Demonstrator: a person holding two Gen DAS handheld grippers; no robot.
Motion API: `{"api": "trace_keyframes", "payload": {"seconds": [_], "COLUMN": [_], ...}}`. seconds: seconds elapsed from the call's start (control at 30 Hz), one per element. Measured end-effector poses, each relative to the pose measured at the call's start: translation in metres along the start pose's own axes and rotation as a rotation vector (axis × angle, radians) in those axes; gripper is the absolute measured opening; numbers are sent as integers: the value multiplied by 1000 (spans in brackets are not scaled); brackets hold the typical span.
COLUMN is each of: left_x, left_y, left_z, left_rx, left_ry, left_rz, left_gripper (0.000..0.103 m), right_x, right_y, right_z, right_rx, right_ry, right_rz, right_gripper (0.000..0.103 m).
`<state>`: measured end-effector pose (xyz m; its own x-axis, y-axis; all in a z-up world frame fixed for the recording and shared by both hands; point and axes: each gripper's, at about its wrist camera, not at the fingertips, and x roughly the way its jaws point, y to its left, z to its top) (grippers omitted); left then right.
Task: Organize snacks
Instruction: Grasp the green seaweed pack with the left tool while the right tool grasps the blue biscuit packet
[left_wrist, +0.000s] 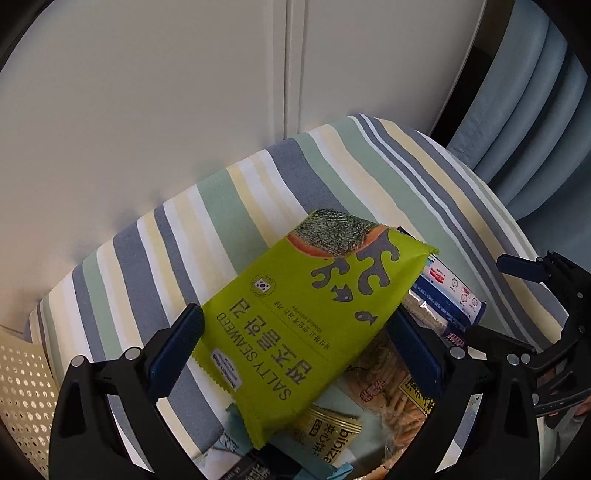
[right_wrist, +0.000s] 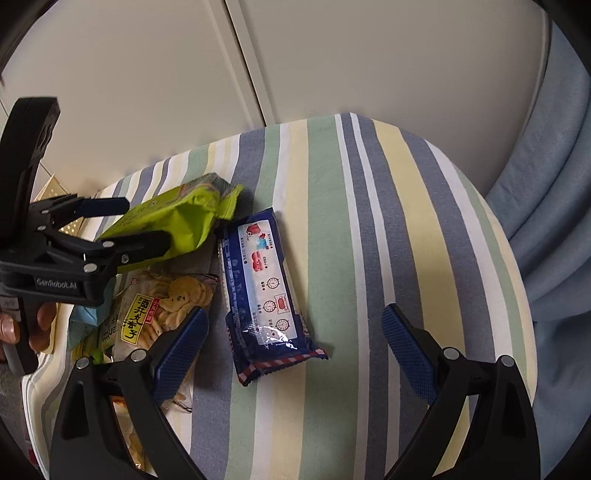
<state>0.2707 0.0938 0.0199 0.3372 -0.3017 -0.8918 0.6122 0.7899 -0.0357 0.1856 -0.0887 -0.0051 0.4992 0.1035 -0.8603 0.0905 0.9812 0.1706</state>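
A green seaweed packet (left_wrist: 314, 325) is seen between the two fingers of the left claw (left_wrist: 295, 354), lifted at a tilt above the pile of other snacks; in the right wrist view the left claw (right_wrist: 147, 225) is shown closed on the packet's lower part, so it is judged to be gripped rather than merely straddled. The right claw (right_wrist: 295, 336) is spread wide and holds nothing, hovering over the striped cloth of the worktop (right_wrist: 406, 221) with a blue wafer packet (right_wrist: 264, 291) lying flat between and ahead of its fingers. A rice cracker bag (right_wrist: 170, 306) lies just beside the blue packet, partly under the right claw's left finger. A perforated cream basket (left_wrist: 22, 398) is glimpsed at the left edge of the worktop and is judged to be a likely destination, though this cannot be confirmed. The main risk is judged to be slippage: the green packet is smooth film and is pinched near one end, so it could be swung or pulled free if moved quickly. Neighbouring snacks could also be dragged if the packet's lower corner is caught on them. The blue packet, being flat and glossy, could be pushed along the cloth instead of being grasped.
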Motion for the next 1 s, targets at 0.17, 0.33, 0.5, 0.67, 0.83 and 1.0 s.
{"api": "trace_keyframes", "payload": {"seconds": [0.17, 0.33, 0.5, 0.67, 0.83, 1.0], "left_x": [9, 22, 32, 28, 25, 5], "left_y": [-4, -6, -1, -2, 1, 17], "left_z": [8, 16, 12, 11, 8, -2], "left_rx": [34, 28, -25, -32, -69, -129], "left_ry": [33, 37, 22, -8, -30, -66], "left_rz": [-3, 17, 18, 18, 9, -21], "left_gripper": [100, 100, 100, 91, 86, 84], "right_x": [7, 13, 21, 32, 38, 40], "right_y": [2, 5, 7, 8, 11, 13], "right_z": [4, 12, 16, 21, 22, 23], "right_rx": [-9, -41, -56, -61, -71, -71], "right_ry": [12, 22, 36, 50, 57, 58], "right_rz": [11, -6, -16, -19, -22, -26], "right_gripper": [94, 94, 94, 94, 94, 94]}}
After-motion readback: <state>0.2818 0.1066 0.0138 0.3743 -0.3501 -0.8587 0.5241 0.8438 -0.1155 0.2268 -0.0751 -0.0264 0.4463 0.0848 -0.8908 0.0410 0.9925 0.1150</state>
